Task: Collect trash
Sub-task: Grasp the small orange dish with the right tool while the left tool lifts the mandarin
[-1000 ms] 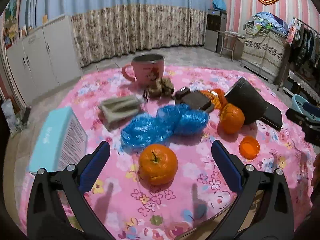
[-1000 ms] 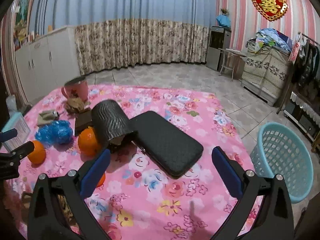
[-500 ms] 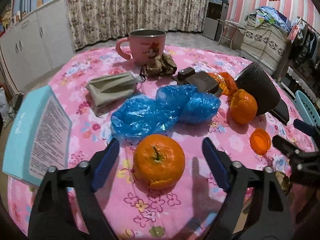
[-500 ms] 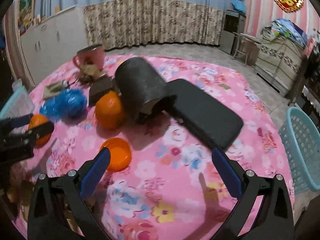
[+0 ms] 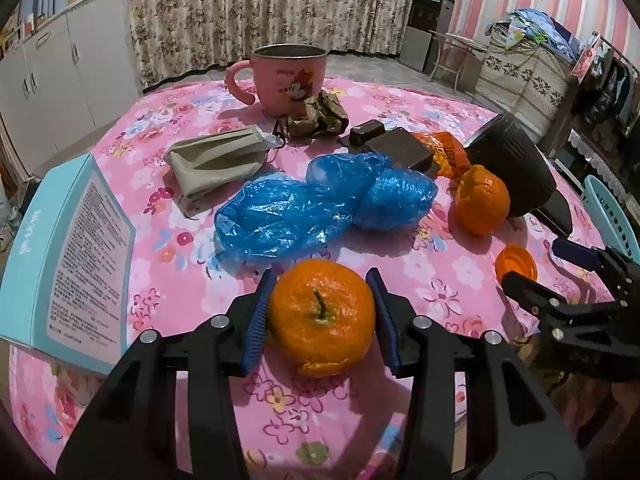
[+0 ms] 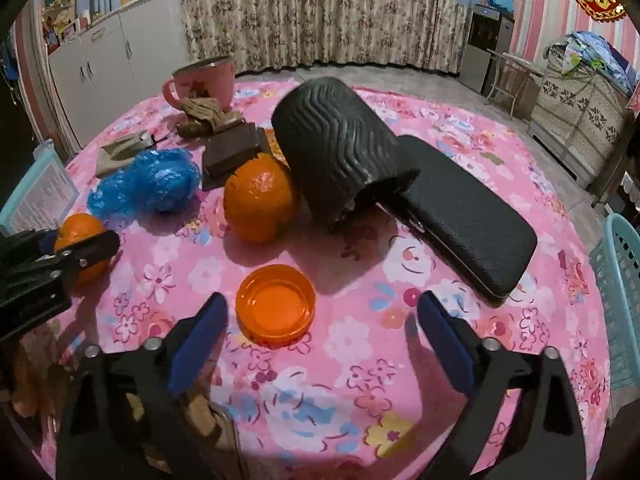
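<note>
Round table in pink floral cloth [image 5: 168, 128]. Left gripper [image 5: 320, 312], jaws just closing, both pads against an orange [image 5: 322, 316] at the table's near edge. Right gripper [image 6: 322, 326], jaws wide and just narrowing, empty, straddles an orange lid [image 6: 275, 309] on the table, untouched.

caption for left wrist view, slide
Left gripper closing around an orange on the pink floral tablecloth.

Pink mug [image 5: 289, 80] upright at table's far side; black case [image 6: 468, 216] flat on floral cloth [image 6: 360, 360].
</note>
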A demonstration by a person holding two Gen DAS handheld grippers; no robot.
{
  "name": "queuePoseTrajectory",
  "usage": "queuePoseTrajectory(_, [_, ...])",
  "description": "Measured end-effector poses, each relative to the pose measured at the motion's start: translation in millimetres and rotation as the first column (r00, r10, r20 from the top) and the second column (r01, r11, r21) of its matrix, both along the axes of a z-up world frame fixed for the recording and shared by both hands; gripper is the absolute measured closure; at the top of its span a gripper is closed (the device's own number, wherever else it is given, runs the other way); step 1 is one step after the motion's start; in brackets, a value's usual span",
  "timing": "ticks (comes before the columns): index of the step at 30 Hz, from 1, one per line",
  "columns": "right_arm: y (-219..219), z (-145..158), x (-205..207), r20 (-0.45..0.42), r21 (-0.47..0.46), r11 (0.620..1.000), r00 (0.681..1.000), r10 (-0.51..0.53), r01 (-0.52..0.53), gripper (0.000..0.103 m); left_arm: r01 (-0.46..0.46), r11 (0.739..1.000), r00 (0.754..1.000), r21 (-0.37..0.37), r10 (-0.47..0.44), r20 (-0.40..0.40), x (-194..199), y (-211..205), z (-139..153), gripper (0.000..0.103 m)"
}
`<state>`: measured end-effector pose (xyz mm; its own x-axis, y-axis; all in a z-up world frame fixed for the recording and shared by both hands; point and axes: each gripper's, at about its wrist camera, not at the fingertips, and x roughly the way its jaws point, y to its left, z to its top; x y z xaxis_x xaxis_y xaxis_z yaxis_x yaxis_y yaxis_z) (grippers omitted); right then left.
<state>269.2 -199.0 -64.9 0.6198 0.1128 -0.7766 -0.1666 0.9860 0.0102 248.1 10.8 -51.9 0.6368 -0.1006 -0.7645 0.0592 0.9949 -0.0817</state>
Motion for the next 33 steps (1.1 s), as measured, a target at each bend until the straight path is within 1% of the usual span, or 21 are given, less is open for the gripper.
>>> queuePoseTrajectory(2, [2.5,-1.8,1.3,-0.013,0.017,1.000,1.000,0.006,-0.005,0.018,-0.005,1.000,1.000,-0.009,0.005,-0.001,0.1,1.3,0.1,0.058])
queuePoseTrajectory(4, [6.9,-1.7,0.7,-0.012,0.017,1.000,1.000,0.013,-0.013,0.026,-0.008,1.000,1.000,-0.010,0.008,0.000,0.1,2.4,-0.1,0.058])
queuePoseTrajectory(8, [10.3,-1.1,-0.3,-0.010,0.022,0.999,1.000,0.026,-0.026,0.033,-0.014,1.000,1.000,-0.009,0.014,-0.008,1.5,4.0,-1.7,0.058])
queuePoseTrajectory(10, [11.1,0.0,-0.1,-0.008,0.023,0.999,0.999,0.037,-0.037,0.043,-0.015,1.000,1.000,-0.008,0.015,-0.007,1.6,3.7,-1.1,0.058])
queuePoseTrajectory(11, [11.4,0.9,0.2,-0.009,0.025,0.999,0.999,0.043,-0.043,0.046,-0.014,1.000,1.000,-0.005,0.014,-0.007,1.6,4.0,-1.3,0.058])
queuePoseTrajectory(13, [10.6,2.1,1.8,-0.015,0.033,0.998,0.999,0.052,-0.051,0.058,-0.015,1.000,1.000,0.002,0.015,-0.004,2.0,3.4,-0.6,0.058])
queuePoseTrajectory(15, [8.1,2.7,4.3,-0.024,0.052,0.997,0.998,0.053,-0.052,0.062,-0.017,1.000,1.000,0.000,0.017,-0.003,2.6,4.7,0.1,0.058])
queuePoseTrajectory(20, [-0.9,6.6,3.6,-0.021,0.078,0.996,0.998,0.051,-0.050,0.063,-0.022,1.000,1.000,-0.010,0.022,0.006,4.0,4.0,4.6,0.058])
queuePoseTrajectory(23, [-9.2,19.3,-2.6,0.028,0.073,0.996,0.999,0.040,-0.042,0.063,-0.027,1.000,0.999,0.003,0.027,0.027,3.1,0.0,12.2,0.058])
queuePoseTrajectory(25, [-15.8,30.6,-7.4,0.078,0.055,0.998,0.996,0.033,-0.037,0.063,-0.022,1.000,0.998,0.017,0.021,0.058,0.7,-5.2,21.4,0.058])
queuePoseTrajectory(29, [-40.4,51.2,-16.2,0.146,0.074,0.997,0.989,0.002,-0.013,0.063,-0.005,0.998,0.991,0.065,-0.003,0.130,-5.8,-23.8,43.2,0.058])
queuePoseTrajectory(33, [-70.0,74.2,-24.3,0.223,0.082,0.996,0.974,-0.045,0.028,0.063,0.032,0.994,0.975,0.101,-0.053,0.215,-11.6,-57.3,72.0,0.058])
